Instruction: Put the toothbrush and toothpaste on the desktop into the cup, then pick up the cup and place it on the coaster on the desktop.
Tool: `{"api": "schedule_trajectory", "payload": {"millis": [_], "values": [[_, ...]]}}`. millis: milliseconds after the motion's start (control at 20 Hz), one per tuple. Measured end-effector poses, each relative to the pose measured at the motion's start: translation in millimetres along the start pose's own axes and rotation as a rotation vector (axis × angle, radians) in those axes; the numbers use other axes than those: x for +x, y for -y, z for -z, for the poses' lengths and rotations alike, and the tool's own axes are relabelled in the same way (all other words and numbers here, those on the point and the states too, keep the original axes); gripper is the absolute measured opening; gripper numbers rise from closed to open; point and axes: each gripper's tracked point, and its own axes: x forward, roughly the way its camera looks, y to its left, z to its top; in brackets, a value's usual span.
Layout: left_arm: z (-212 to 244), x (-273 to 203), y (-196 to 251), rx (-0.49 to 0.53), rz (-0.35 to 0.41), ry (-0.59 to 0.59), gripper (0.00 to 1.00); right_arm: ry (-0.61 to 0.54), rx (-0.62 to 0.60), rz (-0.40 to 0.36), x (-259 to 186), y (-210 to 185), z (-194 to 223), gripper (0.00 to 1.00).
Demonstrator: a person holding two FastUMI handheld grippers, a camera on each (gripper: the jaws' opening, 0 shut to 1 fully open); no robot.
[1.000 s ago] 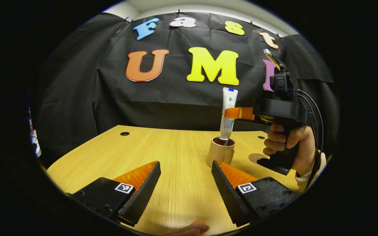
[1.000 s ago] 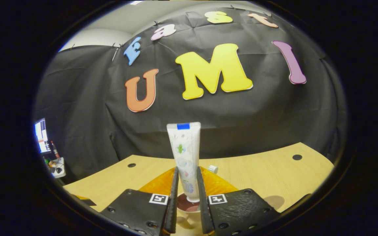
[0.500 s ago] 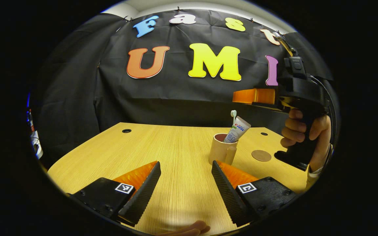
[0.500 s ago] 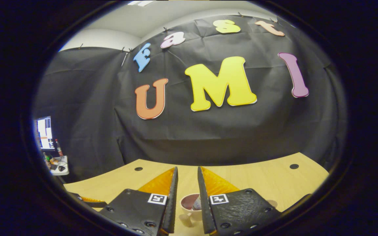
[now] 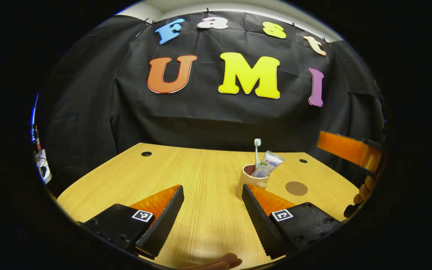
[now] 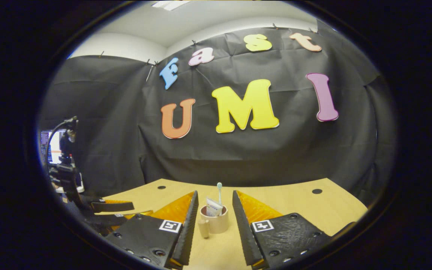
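One cup (image 5: 251, 179) stands on the desk (image 5: 186, 176), holding one toothbrush (image 5: 256, 152) upright and one toothpaste tube (image 5: 267, 165) leaning right. One round coaster (image 5: 296, 188) lies bare just right of the cup. The left claw (image 5: 212, 210) hovers low with its fingers wide apart, gripping nothing. The right claw (image 6: 213, 225) is parted around nothing, the cup (image 6: 214, 222) seen between its fingers. A second ago the right claw pinched the tube above the cup; since then it has let go and drawn back to the right
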Motion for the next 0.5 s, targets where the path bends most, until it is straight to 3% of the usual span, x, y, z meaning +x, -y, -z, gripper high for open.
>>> {"api": "schedule_trajectory", "payload": {"millis": [150, 200, 500], "values": [[-27, 7, 21, 0.006, 0.047, 0.013, 0.98, 0.025, 0.005, -0.018, -34, 5, -6, 0.56], [-32, 8, 28, 0.016, 0.060, 0.004, 0.98, 0.027, 0.001, -0.018, -44, 8, -7, 0.62], [-61, 31, 59, 0.031, 0.065, -0.047, 0.98, -0.008, -0.005, -0.061, -87, 30, 7, 0.70]]}}
